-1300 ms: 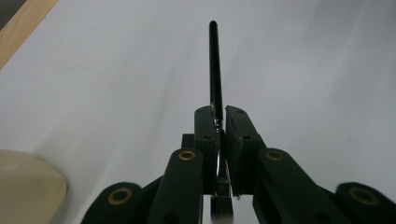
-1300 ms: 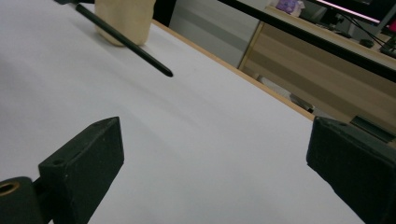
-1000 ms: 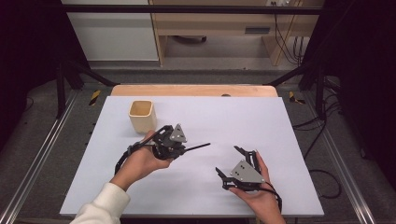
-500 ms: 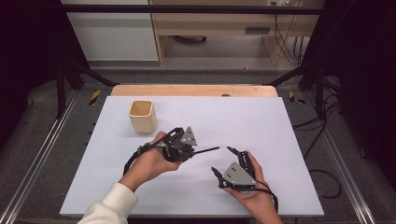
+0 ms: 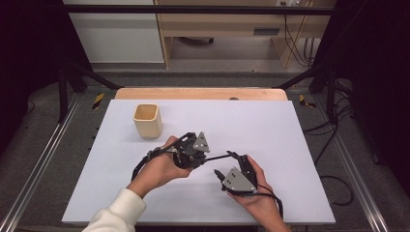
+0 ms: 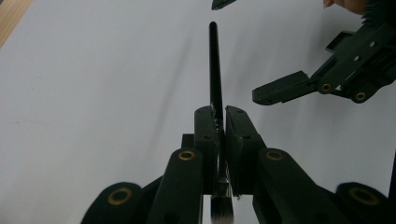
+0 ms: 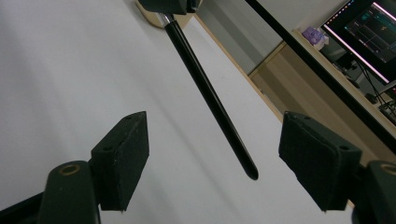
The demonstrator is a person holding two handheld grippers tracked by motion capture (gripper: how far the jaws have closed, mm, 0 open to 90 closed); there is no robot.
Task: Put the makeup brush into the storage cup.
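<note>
My left gripper (image 5: 209,155) clamps a black brush (image 6: 215,70) near its bristle end, handle levelled over the white table (image 5: 290,125) toward my right gripper (image 5: 227,166), whose jaws gape either side of the handle tip; cup (image 5: 147,120) behind.

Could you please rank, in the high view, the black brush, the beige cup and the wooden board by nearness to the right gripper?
1. Black brush: beside the right gripper, tip between its jaws.
2. Beige cup: far left.
3. Wooden board: along the table's far edge.
</note>
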